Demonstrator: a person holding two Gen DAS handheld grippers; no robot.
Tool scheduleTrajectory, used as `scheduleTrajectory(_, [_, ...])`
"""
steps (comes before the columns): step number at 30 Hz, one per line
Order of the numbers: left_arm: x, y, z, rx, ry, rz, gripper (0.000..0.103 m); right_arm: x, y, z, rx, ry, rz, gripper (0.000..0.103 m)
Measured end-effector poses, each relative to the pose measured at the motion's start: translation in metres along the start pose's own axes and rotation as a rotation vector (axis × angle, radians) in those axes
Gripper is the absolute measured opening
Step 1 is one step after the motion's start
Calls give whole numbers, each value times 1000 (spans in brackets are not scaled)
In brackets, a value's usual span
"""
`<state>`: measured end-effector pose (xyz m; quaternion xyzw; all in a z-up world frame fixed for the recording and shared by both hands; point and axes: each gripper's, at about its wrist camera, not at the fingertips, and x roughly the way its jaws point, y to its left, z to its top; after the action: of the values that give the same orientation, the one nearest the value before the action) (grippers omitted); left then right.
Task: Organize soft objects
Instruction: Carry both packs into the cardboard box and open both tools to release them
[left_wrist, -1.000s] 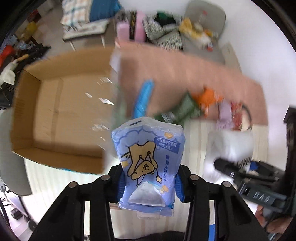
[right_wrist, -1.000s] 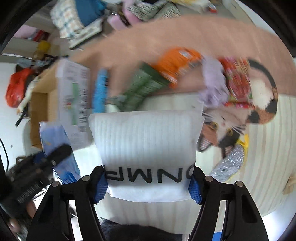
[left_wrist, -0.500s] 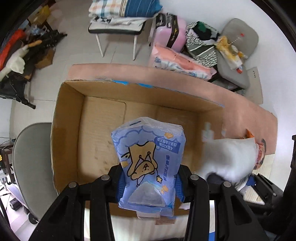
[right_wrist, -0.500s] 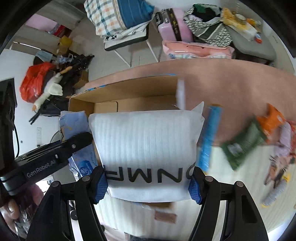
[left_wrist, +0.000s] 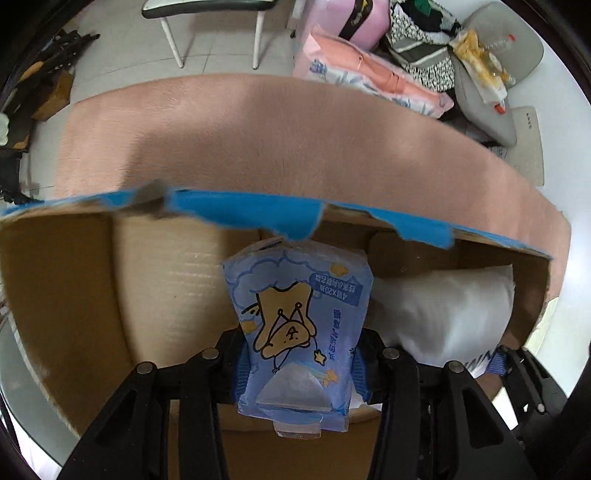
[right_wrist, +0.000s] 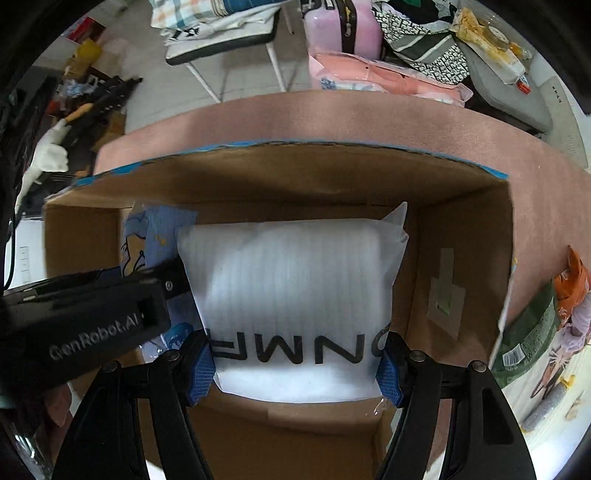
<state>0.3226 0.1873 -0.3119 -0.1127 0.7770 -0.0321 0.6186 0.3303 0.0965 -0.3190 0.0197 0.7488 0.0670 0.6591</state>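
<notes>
My left gripper (left_wrist: 299, 373) is shut on a blue tissue pack with a bear print (left_wrist: 299, 314) and holds it low inside the open cardboard box (left_wrist: 66, 288). My right gripper (right_wrist: 295, 365) is shut on a white padded pack with black letters (right_wrist: 291, 291), also inside the box (right_wrist: 461, 236), right beside the tissue pack (right_wrist: 147, 236). The white pack shows at the right of the left wrist view (left_wrist: 443, 314). The left gripper's body (right_wrist: 85, 321) crosses the left of the right wrist view.
The box has a blue-taped far rim (left_wrist: 240, 210) and stands on a pink mat (left_wrist: 258, 129). Snack bags (right_wrist: 528, 328) and other soft items lie right of the box. A chair (right_wrist: 221, 40), pink suitcase (right_wrist: 343, 26) and bags stand beyond.
Both grippers have swung left from the pile of items to over the box and then lowered into it, each still holding its pack.
</notes>
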Motion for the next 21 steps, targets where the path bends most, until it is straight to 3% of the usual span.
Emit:
scheduleTrajectory(4, [7,-1,5,1,1,10,48,4,-5,5,16,4,-13,75])
scheduleTrajectory(7, [-2,1,2,-1,-16,3,63,2,-7,7,27,1,-14,79])
scheduleTrajectory(11, [-28,4,-8,25,-93,64,91,-16,-5,1,34,-31,-15,95])
scheduleTrajectory(13, [-39,7,-15,34,-119,79,99,-28,-5,-5,30,-44,-1,96])
scheduleTrajectory(16, [-58,10,-35,42,-166,88,102,-47,-2,-20,8,-66,-25,103])
scheduleTrajectory(21, [-81,9,-72,63,-267,127,102,-73,-1,-57,-19,-107,-45,103])
